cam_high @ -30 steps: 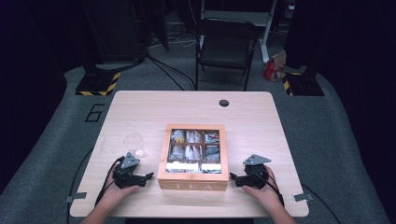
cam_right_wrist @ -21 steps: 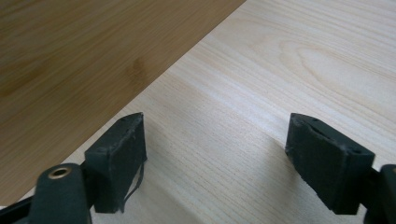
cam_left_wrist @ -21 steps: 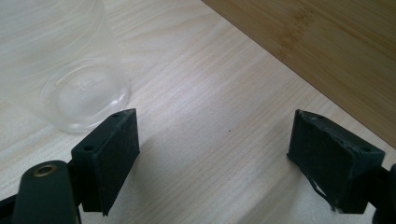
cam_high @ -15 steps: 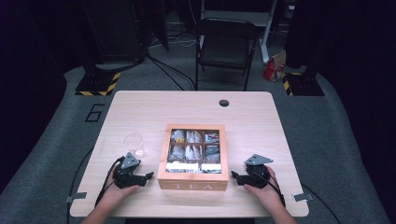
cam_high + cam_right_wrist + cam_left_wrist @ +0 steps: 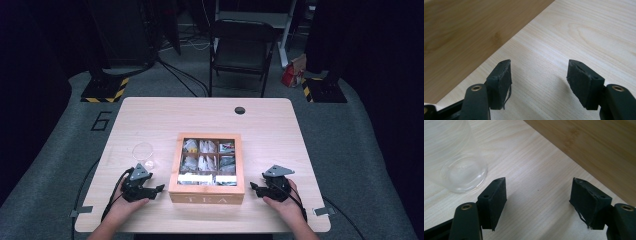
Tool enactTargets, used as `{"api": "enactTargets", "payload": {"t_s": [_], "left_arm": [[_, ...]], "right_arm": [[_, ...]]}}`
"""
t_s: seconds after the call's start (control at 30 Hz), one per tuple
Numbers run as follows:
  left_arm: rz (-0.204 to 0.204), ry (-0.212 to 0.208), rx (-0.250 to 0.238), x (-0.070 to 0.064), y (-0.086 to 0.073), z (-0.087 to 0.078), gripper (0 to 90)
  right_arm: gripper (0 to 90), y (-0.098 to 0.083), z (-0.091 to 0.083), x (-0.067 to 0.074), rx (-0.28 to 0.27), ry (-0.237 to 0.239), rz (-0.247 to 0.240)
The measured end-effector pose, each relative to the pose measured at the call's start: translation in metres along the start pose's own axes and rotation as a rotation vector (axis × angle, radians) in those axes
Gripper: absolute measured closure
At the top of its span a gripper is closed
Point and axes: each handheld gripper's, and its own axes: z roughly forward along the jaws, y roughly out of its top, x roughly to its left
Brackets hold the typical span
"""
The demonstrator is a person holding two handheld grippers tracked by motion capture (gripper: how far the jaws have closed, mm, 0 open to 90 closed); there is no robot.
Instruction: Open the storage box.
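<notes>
The square light-wood box with a glazed lid stands near the front edge of the pale wooden table, between the two grippers. Its front wall bears the raised letters "TEA", readable in the high view. Through the lid, that view shows a grid of compartments holding tea sachets, one of them yellow; their print is too small to read. On the grey floor left of the table a large "6" is marked.

The left gripper rests on the table just left of the box, in the person's left hand. The right gripper lies just right of the box, in the right hand. Both point inward at the box's side walls without touching them.

The left gripper view adds what the high view cannot: the black jaws stand wide apart over bare tabletop, with nothing between them, and the round base of a clear drinking glass stands just beyond the left-hand jaw. The box wall crosses the upper right corner. The right gripper view shows its jaws also well apart and empty, pads frayed, with the box wall at upper left. Both pairs of jaws have just been closing somewhat.
</notes>
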Motion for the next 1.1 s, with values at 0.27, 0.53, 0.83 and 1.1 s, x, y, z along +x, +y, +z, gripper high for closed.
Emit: {"api": "enactTargets", "payload": {"t_s": [0.27, 0.53, 0.83, 1.1], "left_arm": [[-0.017, -0.028, -0.029, -0.006, 0.005, -0.010, 32.5], [-0.023, -0.035, -0.053, -0.013, 0.008, -0.019, 34.2], [-0.036, -0.055, -0.059, -0.016, 0.011, -0.027, 35.6], [-0.065, -0.068, -0.087, -0.016, 0.013, -0.036, 37.9]], "right_arm": [[41.3, 0.004, -0.010, 0.002, -0.006, 0.024, -0.006], [43.3, 0.006, -0.016, 0.008, -0.006, 0.048, -0.034], [43.8, 0.008, -0.025, 0.012, -0.041, 0.081, -0.008], [44.3, 0.010, -0.033, 0.015, -0.051, 0.088, -0.017]]}}
